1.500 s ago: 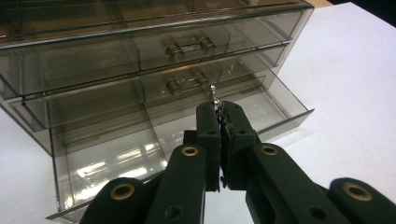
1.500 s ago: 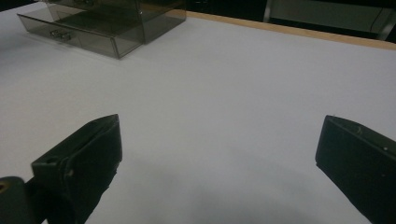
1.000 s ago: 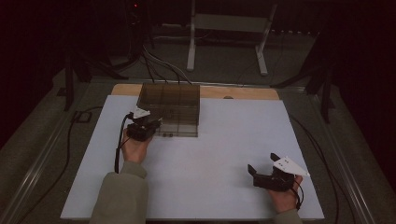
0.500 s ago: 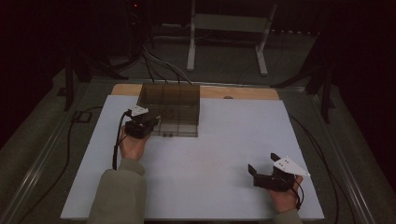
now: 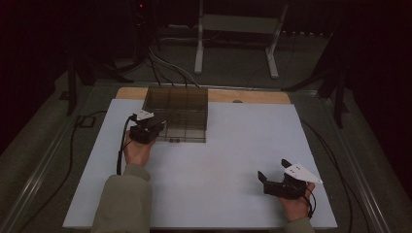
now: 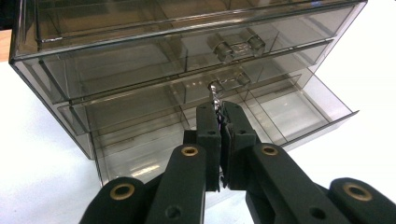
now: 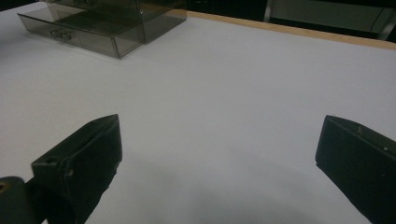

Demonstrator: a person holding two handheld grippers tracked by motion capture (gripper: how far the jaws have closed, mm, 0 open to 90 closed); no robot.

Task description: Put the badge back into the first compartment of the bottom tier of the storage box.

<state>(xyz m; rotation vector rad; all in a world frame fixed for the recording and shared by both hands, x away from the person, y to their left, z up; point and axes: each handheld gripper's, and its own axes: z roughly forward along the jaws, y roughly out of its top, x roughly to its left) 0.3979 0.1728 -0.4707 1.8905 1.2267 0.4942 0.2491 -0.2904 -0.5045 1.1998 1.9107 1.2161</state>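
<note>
A smoky clear drawer box [image 5: 177, 109] stands at the far left of the white table [image 5: 233, 141]. Its lowest drawer [image 6: 299, 109] sticks out a little way from the front. My left gripper [image 5: 162, 127] is at the box's front, and in the left gripper view it [image 6: 219, 106] is shut on that drawer's small clear handle [image 6: 215, 88]. The upper drawer's handle [image 6: 236, 44] sits free above. My right gripper [image 5: 272, 170] rests near the table's front right, open with nothing between its jaws [image 7: 219, 126]. The right gripper view has the box [image 7: 107, 21] far off at upper left.
A wooden strip [image 5: 252, 96] runs along the table's far edge. Behind it stands a metal frame [image 5: 233, 24] on the floor. Cables [image 5: 165, 63] trail on the floor at the back left. White tabletop stretches between the two hands.
</note>
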